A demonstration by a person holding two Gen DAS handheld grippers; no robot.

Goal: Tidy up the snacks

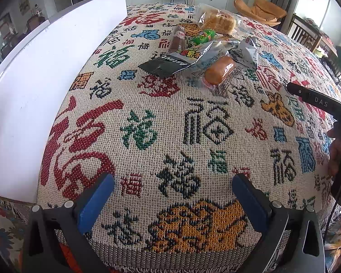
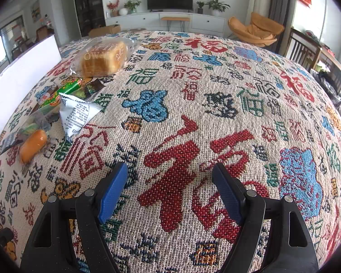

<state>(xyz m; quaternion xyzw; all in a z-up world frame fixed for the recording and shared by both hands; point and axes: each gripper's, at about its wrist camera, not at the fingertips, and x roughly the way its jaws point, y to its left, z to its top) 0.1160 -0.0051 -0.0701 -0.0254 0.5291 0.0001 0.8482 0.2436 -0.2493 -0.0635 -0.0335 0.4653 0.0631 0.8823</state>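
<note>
Both the left gripper (image 1: 172,195) and right gripper (image 2: 170,188) hover wide open and empty over the tablecloth (image 2: 193,104), sorting apparently not yet begun; the next move is a reach to the snack pile (image 1: 202,47) near the white box (image 1: 45,79) at the table's left edge.

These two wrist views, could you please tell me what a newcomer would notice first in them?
The woven tablecloth, crowded with red, blue and green characters, fills both views. A heap of wrapped snacks lies on it, at the left of the right wrist view: a bagged bread loaf farthest back, a white packet nearer, and an orange bun nearest. Both the left gripper and right gripper hover with jaws open and nothing between them; a white board borders the table's left side.
</note>
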